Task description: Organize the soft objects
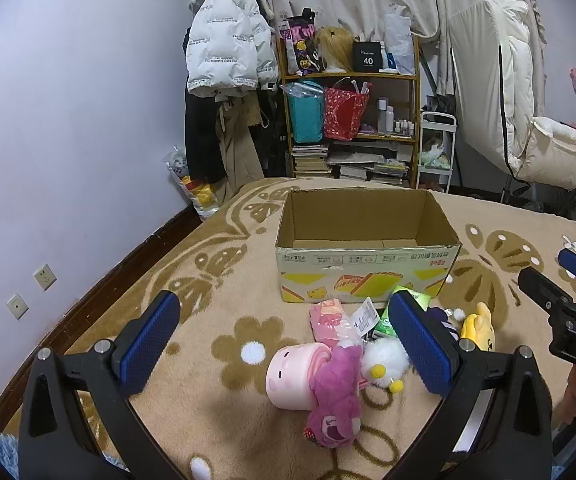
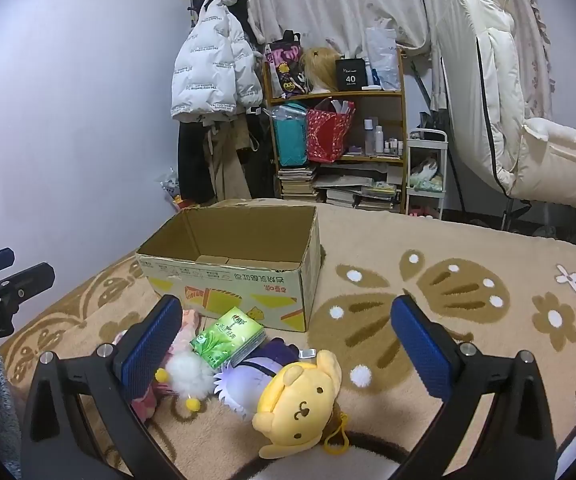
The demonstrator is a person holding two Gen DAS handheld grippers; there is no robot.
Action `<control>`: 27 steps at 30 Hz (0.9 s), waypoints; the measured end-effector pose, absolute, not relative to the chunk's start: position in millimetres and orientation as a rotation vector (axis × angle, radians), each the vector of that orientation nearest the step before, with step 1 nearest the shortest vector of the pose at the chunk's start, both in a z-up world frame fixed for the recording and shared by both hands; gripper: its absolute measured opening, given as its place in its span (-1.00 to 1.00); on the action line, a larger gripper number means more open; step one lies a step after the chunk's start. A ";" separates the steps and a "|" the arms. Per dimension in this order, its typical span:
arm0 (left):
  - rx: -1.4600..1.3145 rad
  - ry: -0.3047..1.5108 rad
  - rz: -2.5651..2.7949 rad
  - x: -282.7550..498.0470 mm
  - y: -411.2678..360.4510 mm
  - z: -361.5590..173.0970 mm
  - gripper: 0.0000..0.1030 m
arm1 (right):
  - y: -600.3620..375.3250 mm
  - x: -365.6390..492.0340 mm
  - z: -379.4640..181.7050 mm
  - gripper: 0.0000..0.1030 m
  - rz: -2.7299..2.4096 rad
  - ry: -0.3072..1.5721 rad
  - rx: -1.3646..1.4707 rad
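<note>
An open cardboard box (image 1: 368, 272) (image 2: 248, 284) stands on the patterned blanket, with nothing showing inside. In front of it lies a pile of soft toys: a magenta bear (image 1: 334, 404), a pink pig-face plush (image 1: 292, 374), a white fluffy chick (image 1: 384, 360) (image 2: 188, 372), a yellow dog plush (image 2: 300, 400) (image 1: 478, 328), a purple-haired doll (image 2: 248, 376) and a green tissue pack (image 2: 228, 338). My left gripper (image 1: 288, 340) hovers open above the bear and pig plush. My right gripper (image 2: 288, 344) hovers open over the yellow dog. Neither holds anything.
The beige blanket (image 2: 448, 320) with brown butterflies and flowers covers the bed. A pink packaged item (image 1: 330, 318) lies by the box. Behind stand a shelf (image 1: 352, 120) with bags and books, hanging coats (image 1: 224, 52), a white cart (image 1: 436, 148) and a padded chair (image 2: 520, 128).
</note>
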State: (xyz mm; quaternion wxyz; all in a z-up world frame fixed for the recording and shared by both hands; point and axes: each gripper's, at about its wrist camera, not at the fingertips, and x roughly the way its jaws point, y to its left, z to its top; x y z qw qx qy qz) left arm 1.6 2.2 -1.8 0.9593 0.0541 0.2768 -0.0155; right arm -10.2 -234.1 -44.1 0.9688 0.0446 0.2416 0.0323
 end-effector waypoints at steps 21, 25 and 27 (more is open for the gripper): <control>0.121 0.564 -0.033 1.3 0.2 -3.0 1.00 | -234.7 -10.3 -43.5 1.00 0.066 0.488 0.092; 0.122 0.564 -0.032 1.1 0.2 -3.0 1.00 | -233.2 -9.1 -45.6 1.00 0.066 0.488 0.092; 0.122 0.564 -0.030 1.1 0.0 -3.0 1.00 | -233.4 -9.0 -45.4 1.00 0.067 0.488 0.092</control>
